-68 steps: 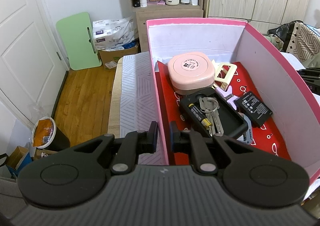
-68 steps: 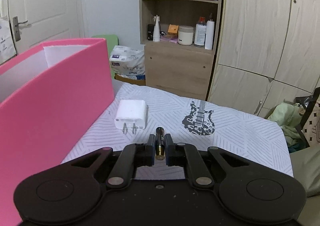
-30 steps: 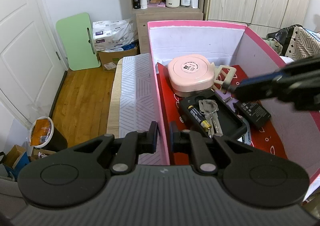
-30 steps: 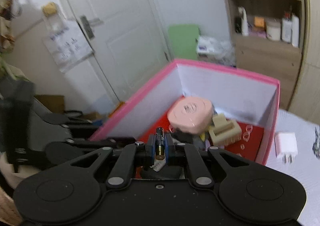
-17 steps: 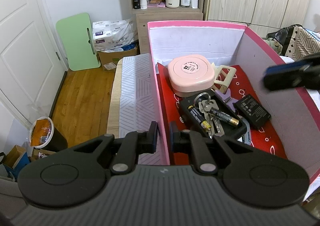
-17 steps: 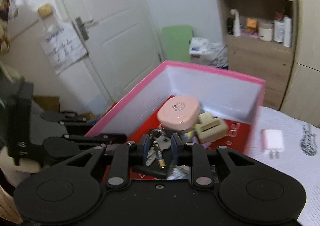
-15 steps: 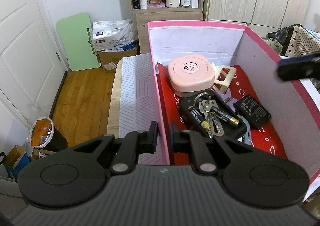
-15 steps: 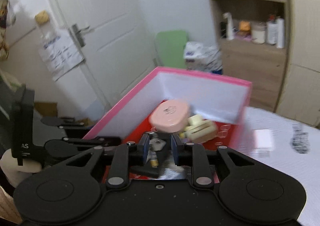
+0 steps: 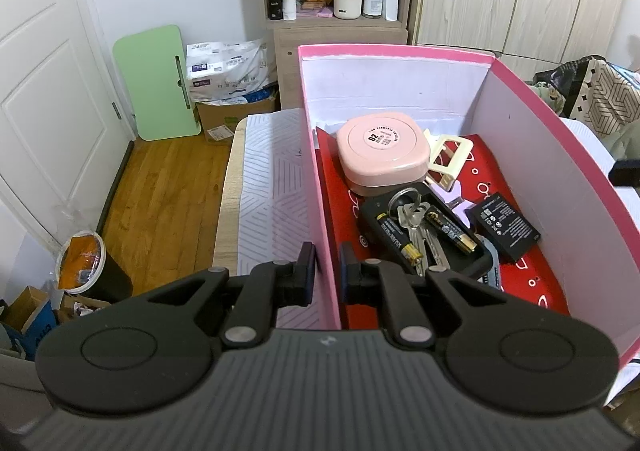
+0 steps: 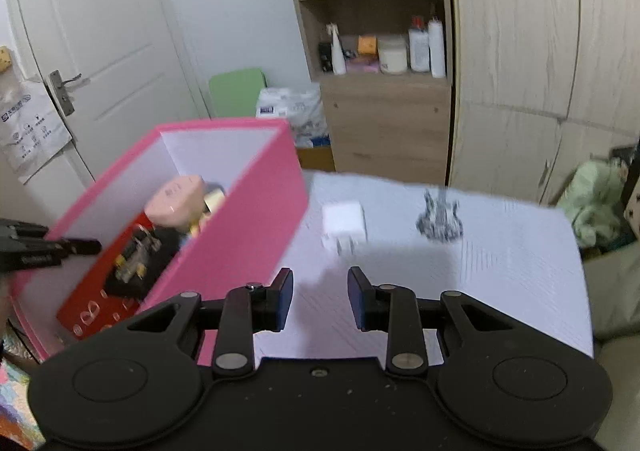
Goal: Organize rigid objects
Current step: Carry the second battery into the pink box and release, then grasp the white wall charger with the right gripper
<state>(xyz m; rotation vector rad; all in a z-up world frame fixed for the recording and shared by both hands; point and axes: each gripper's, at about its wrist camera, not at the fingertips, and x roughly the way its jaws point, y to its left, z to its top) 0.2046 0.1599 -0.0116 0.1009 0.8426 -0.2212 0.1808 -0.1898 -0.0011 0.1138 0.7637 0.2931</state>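
So most of the sorting looks done: the pink box (image 9: 400, 51) on the desk (image 10: 500, 251) already holds a rounded pink case (image 9: 382, 149), a cream clip-like piece (image 9: 448, 155), a flat black battery pack (image 9: 506, 225) and a black tray (image 9: 424, 239) w/ keys (image 9: 414, 219) and two AA batteries (image 9: 450, 231) lying in it. Left to do, judging by the right wrist view, is the white charger plug (image 10: 345, 225), which sits out on the desk just beside the box's outer wall, apart from it. The right gripper (image 10: 319, 301) is wide open w/ nothing between its fingers, hovering over the desk short of the plug, so that is prob. the next pick. The left gripper (image 9: 323, 279) has its fingers straddling the box's near-left wall, nearly closed on it, steadying the box; actual contact w/ the wall is hard to confirm. Hidden or unclear: the right view is motion-blurred, so the plug's prongs and the guitar print (image 10: 440, 219) are smeary; the box floor under the tray is covered; something purple under the cream piece can't be ID'd; the desk's far-right edge is cut off.
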